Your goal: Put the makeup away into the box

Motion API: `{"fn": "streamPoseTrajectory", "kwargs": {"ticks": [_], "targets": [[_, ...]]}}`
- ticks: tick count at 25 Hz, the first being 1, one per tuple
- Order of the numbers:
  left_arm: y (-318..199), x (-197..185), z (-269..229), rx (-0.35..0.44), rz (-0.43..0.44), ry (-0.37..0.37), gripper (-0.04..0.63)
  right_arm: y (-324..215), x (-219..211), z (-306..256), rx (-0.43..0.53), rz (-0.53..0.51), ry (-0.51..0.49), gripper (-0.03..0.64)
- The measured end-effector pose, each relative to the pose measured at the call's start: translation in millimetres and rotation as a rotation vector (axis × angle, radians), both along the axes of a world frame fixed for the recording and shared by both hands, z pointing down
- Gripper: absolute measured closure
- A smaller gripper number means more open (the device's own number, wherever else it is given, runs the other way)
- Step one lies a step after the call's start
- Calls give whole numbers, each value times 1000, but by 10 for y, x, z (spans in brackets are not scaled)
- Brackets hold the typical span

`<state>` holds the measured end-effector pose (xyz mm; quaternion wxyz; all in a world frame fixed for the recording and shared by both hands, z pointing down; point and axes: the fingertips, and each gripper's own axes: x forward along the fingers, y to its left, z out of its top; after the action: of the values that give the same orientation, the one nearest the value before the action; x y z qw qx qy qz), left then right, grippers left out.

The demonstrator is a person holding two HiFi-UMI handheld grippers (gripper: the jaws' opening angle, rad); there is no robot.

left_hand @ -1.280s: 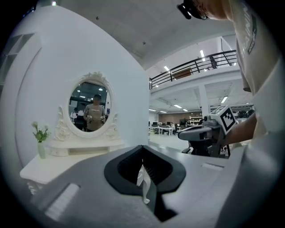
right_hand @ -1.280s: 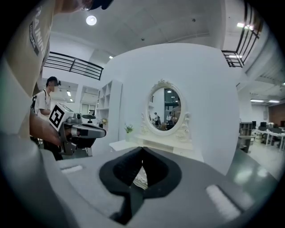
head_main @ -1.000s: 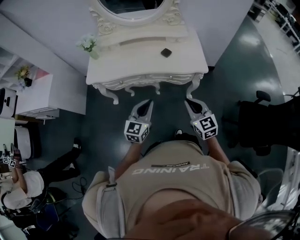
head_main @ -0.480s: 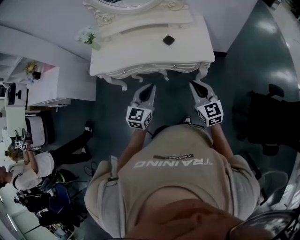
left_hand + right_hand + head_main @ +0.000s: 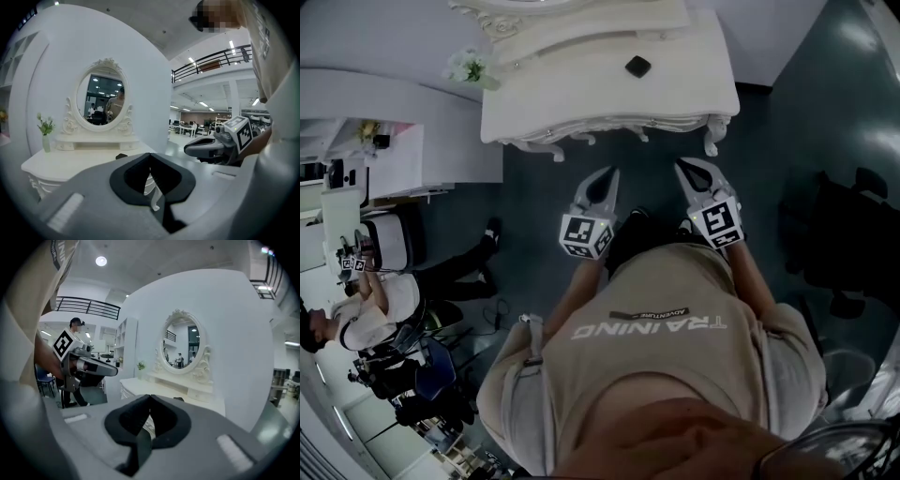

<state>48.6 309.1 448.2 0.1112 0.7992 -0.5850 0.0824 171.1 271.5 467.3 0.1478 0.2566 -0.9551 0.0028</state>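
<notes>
Left claw [image 5: 609, 176], right claw [image 5: 682, 167] nearer table [image 5: 581, 103]; shirt [image 5: 675, 375]: "TRAINING"

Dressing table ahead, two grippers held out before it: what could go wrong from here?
The left gripper and right gripper are both shut and empty; reaching like that might just shove the small black item across the dressing table. The flower vase stands near the table's left end, so a wide swing could tip it. No box shows in any view, so the drop-off spot is unclear.
</notes>
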Motion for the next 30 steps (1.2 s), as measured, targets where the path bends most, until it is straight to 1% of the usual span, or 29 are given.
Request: {"fn": "streamPoseTrajectory", "kwargs": {"ticks": [2,5,8,11,13,17,22,24,26,29,30], "targets": [[-78,-53,47,-10,-5,4,588,-108,-57,59,-11,-3,5,614],[-181,-172,74,-2,-19,13,588,-253,-158,92,17,-5,36,614],[-295,-370,18,22,-29,4,589,-388,-295,-6,22,16,19,614],[-523,-650,-62,60,-36,5,588,-592,-503,-142,40,40,-3,614],[-709,-834,-86,81,-31,11,588,-744,-653,-181,38,59,-12,614],[-1003,-1099,-253,107,-9,10,588,-963,-853,-324,-8,108,-24,614],[-1381,-1508,-361,131,23,1,588,-1372,-1123,-431,-1,184,-5,614],[-1493,-1718,-333,128,41,1,588,-1513,-1271,-393,0,218,-5,614],[-1516,-1916,-247,108,51,12,588,-1565,-1402,-299,-9,245,10,614],[-1586,-2151,-131,75,72,74,589,-1670,-1559,-265,-13,291,31,614],[-1614,-2196,-110,73,85,83,588,-1708,-1592,-275,-7,310,36,614]]}}
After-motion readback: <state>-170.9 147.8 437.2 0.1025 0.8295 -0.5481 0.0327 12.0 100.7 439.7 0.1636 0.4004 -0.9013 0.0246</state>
